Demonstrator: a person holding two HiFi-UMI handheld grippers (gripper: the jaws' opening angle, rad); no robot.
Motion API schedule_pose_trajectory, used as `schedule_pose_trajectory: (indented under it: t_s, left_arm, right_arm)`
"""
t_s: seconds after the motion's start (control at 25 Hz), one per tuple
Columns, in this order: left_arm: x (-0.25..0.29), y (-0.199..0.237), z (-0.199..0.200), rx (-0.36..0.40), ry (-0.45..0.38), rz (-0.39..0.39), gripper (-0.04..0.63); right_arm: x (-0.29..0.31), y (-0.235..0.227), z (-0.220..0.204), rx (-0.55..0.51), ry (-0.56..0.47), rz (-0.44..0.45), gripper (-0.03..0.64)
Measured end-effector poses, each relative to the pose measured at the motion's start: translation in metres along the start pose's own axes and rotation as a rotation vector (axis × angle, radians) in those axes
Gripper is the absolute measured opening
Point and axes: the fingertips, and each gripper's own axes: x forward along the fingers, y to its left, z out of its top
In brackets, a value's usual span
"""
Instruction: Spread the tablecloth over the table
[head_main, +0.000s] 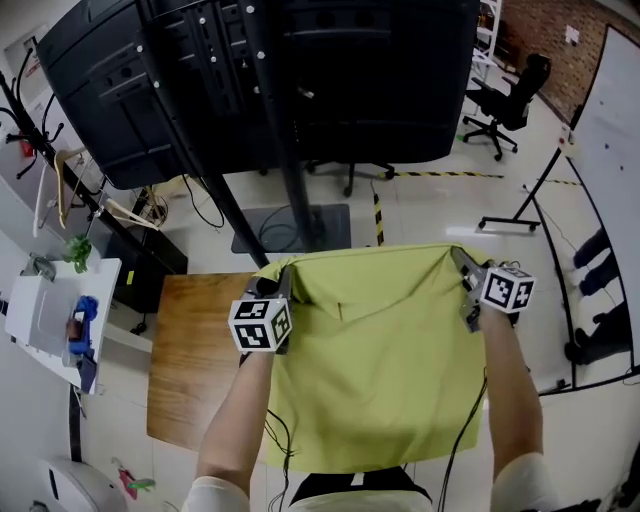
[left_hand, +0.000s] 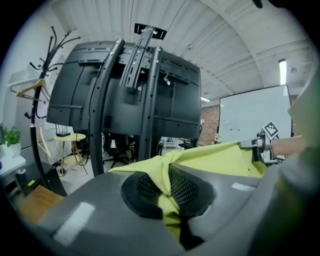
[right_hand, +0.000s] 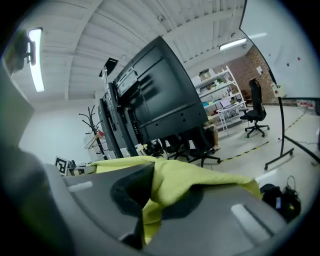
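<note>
Left gripper (head_main: 283, 274), right gripper (head_main: 459, 257), both pinching tablecloth (head_main: 385, 370)

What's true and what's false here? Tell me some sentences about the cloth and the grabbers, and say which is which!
1. The tablecloth is yellow-green. True.
2. The left gripper is open. False: it is shut on a cloth corner, like the right gripper.
3. The tablecloth hides the whole wooden table. False: the table's left part shows bare.
4. A black office chair stands on the floor past the table. True.
</note>
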Motion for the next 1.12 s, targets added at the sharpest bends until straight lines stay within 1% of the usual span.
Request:
schedule_pose_trajectory:
  t_s: [0.12,0.24,0.4,0.6,0.76,0.88,1.0,1.04,1.12]
  left_arm:
    - [0.032,0.011,-0.016,0.028,0.061,-0.024,0.008]
    - [0.059,0.024,-0.033,0.033,0.094,-0.009,0.008]
    - [0.097,0.040,-0.067,0.010,0.150,0.038,0.008]
    - [0.138,0.052,-0.099,-0.049,0.196,0.049,0.008]
    - [0.152,0.069,-0.110,-0.039,0.206,0.087,0.009]
    - [0.158,0.080,-0.126,-0.037,0.236,0.111,0.009]
    - [0.163,0.081,-0.141,-0.057,0.266,0.098,0.011]
    - [0.165,0.079,-0.144,-0.065,0.270,0.079,0.026]
    - [0.167,0.075,-0.148,-0.081,0.276,0.038,0.105]
  right_arm:
    - [0.031,-0.025,-0.013,0.034,0.051,0.009,0.012]
    - [0.057,-0.044,-0.028,0.013,0.086,0.008,0.012]
    - [0.087,-0.069,-0.051,0.011,0.128,-0.025,0.012]
    - [0.118,-0.104,-0.078,0.034,0.192,-0.046,0.012]
    - [0.143,-0.111,-0.090,0.031,0.210,-0.033,0.012]
    - [0.157,-0.114,-0.105,0.022,0.236,-0.043,0.012]
    - [0.163,-0.122,-0.121,0.029,0.258,-0.063,0.012]
    - [0.164,-0.124,-0.124,0.034,0.258,-0.065,0.012]
    - [0.166,-0.125,-0.128,0.026,0.256,-0.059,0.012]
